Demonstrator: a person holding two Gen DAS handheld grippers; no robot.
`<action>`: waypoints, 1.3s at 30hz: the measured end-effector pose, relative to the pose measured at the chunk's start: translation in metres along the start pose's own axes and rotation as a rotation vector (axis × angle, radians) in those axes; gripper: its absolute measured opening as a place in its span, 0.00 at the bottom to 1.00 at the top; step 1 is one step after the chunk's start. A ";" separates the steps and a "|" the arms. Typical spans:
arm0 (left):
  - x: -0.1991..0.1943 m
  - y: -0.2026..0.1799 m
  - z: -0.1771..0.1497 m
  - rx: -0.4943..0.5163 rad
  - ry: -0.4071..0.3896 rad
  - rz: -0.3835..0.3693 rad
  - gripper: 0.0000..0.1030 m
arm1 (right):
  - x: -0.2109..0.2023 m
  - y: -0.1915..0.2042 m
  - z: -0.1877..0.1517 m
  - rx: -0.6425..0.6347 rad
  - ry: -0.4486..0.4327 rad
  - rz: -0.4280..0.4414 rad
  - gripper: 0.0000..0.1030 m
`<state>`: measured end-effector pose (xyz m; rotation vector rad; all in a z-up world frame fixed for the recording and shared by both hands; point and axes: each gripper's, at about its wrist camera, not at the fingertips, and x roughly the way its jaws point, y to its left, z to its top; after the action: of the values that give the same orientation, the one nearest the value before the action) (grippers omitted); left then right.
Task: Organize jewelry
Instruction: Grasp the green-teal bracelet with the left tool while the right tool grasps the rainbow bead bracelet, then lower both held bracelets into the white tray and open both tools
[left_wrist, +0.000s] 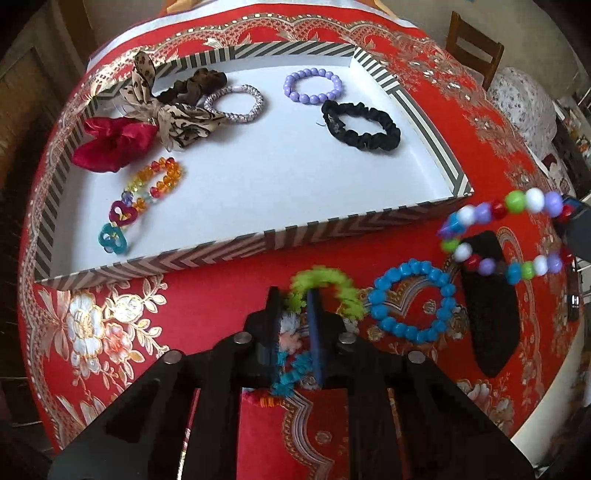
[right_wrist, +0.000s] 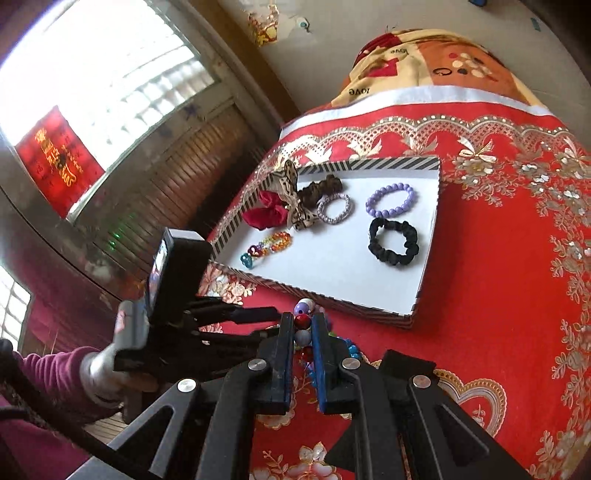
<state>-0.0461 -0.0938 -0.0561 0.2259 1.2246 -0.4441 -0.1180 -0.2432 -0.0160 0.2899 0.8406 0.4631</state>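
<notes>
Left gripper (left_wrist: 295, 325) clamped on fuzzy multicolour loop (left_wrist: 325, 291); right gripper (right_wrist: 303, 332) clamped on mixed-bead bracelet (right_wrist: 303, 321). Striped tray (left_wrist: 369, 221) lies ahead of both fingertip pairs; right looks slightly nearer, though fisheye distorts.

Left gripper (left_wrist: 295, 310) closed on fuzzy multicoloured yarn hair tie (left_wrist: 325, 288), green loop protruding beyond fingertips above red floral tablecloth (left_wrist: 207, 295). Blue beaded bracelet (left_wrist: 413, 301) flat on cloth just right of gripper. Multicoloured beaded bracelet (left_wrist: 506, 236) raised at right edge, blurred. Shallow striped cardboard tray (left_wrist: 207, 245) beyond, containing black fabric scrunchie (left_wrist: 364, 123), lilac beaded bracelet (left_wrist: 313, 88), red satin scrunchie (left_wrist: 110, 144), orange crystal bracelet (left_wrist: 162, 181).
</notes>
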 end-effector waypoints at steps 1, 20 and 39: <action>0.000 0.003 -0.001 -0.022 0.006 -0.020 0.12 | -0.002 0.000 0.000 0.004 -0.006 0.003 0.08; -0.116 0.029 -0.007 -0.214 -0.199 -0.067 0.12 | -0.025 0.011 0.015 -0.035 -0.075 0.030 0.08; -0.144 0.039 0.045 -0.220 -0.318 -0.004 0.12 | -0.017 0.019 0.048 -0.064 -0.103 0.000 0.08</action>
<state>-0.0291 -0.0471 0.0916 -0.0356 0.9517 -0.3306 -0.0957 -0.2384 0.0335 0.2528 0.7242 0.4700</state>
